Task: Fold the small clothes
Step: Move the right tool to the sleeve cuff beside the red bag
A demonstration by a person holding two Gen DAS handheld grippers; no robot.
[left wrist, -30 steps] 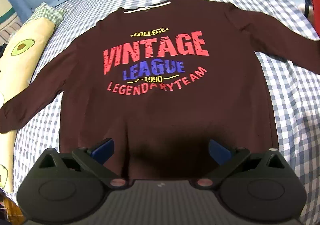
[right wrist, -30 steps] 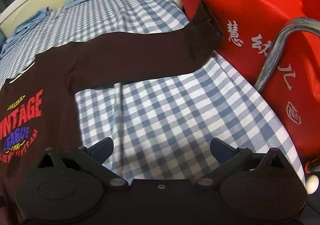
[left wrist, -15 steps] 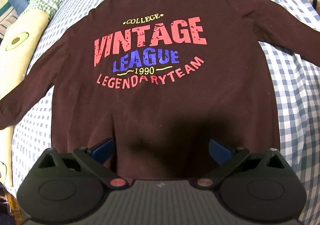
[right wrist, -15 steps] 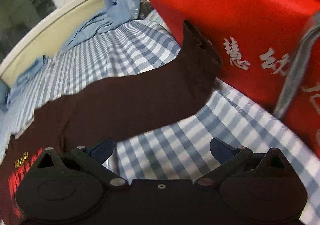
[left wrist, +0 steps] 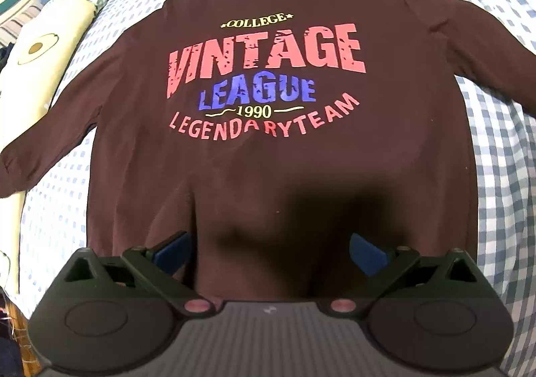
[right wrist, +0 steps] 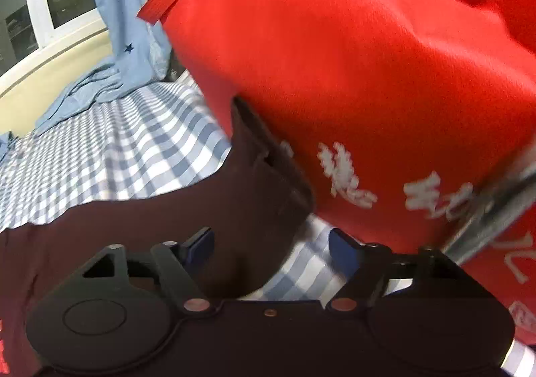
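A dark maroon long-sleeved shirt [left wrist: 268,176] with "VINTAGE LEAGUE" print lies face up on the checked bed, sleeves spread. My left gripper [left wrist: 268,251] hovers open over the shirt's lower hem, nothing between its blue pads. In the right wrist view the shirt's right sleeve [right wrist: 207,209] runs toward a red bag, its cuff [right wrist: 264,155] leaning up against the bag. My right gripper [right wrist: 271,246] sits low at that sleeve end with its jaws closing. The sleeve cloth lies between the fingers, and the pads do not press on it.
A red fabric bag [right wrist: 351,75] with white characters stands close on the right, a grey metal tube [right wrist: 489,219] before it. A cream avocado-print pillow [left wrist: 37,62] lies left of the shirt. Light blue cloth [right wrist: 107,68] is heaped at the bed's far end.
My right gripper has swung toward the sleeve cuff and dropped lower, and its jaws have narrowed. The left gripper has edged forward over the shirt and then held still, open.
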